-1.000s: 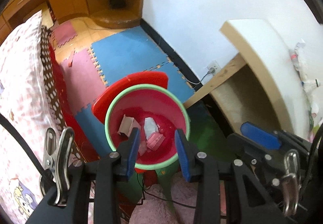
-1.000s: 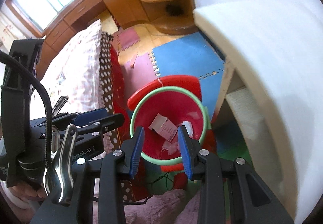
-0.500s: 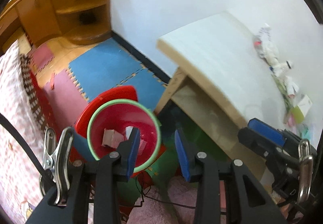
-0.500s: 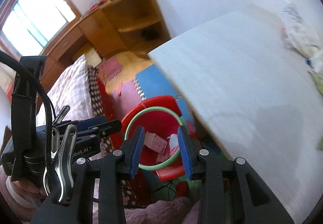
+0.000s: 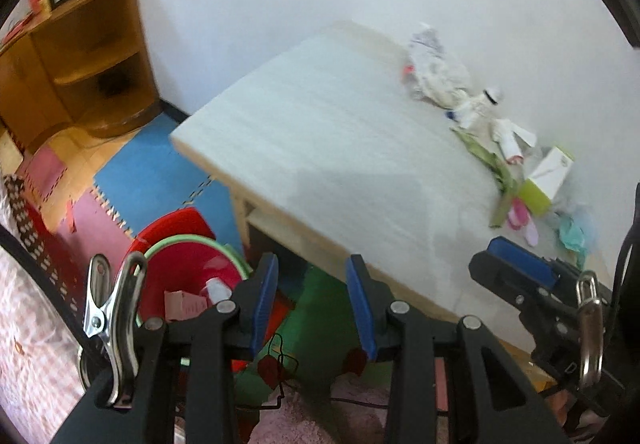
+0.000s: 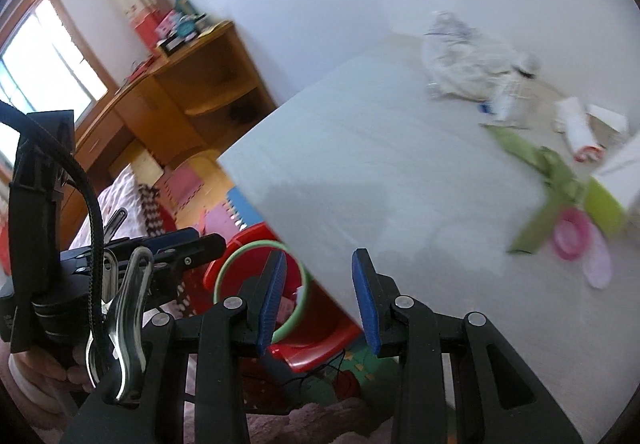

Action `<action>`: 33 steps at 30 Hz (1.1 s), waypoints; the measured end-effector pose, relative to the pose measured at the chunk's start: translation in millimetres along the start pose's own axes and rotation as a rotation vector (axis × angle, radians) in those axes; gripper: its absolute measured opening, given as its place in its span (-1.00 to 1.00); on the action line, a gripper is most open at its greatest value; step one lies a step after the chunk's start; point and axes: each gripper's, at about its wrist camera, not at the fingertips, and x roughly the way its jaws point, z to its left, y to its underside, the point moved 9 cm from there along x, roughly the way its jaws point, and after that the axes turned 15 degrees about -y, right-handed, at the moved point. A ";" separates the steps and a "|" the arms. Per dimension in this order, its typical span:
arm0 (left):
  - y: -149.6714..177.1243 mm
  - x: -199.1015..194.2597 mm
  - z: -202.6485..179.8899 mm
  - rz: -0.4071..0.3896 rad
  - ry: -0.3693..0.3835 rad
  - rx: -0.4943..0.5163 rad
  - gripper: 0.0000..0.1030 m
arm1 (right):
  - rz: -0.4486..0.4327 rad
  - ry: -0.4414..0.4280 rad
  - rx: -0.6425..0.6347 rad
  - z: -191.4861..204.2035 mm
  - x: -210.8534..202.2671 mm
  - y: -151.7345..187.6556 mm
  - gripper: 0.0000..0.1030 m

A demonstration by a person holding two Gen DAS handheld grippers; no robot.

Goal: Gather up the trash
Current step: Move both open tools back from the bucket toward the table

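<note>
Clearly both the left claw (image 5: 312, 300) and right claw (image 6: 318, 298) hang open and empty, so reaching together into the bench's (image 5: 328, 148) tangled litter (image 5: 472, 112) risks knocking pieces off its edge.

Both grippers have risen from above the red bin (image 5: 188, 276) and swung toward the table (image 5: 320, 148). The left gripper (image 5: 312, 304) and right gripper (image 6: 318, 300) now hang at the table's near edge, facing its trash pile (image 5: 480, 124).

My left gripper (image 5: 312, 296) sits low centre of frame, blue pads parted, nothing between them. Right gripper (image 6: 319, 294) likewise, jaws apart and empty. Each shows at the other view's edge, pitched downward.
</note>
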 end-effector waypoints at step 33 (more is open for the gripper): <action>-18.4 -27.4 -198.8 -0.022 0.122 0.204 -0.28 | -0.114 0.214 0.153 -152.6 -134.4 36.6 -0.32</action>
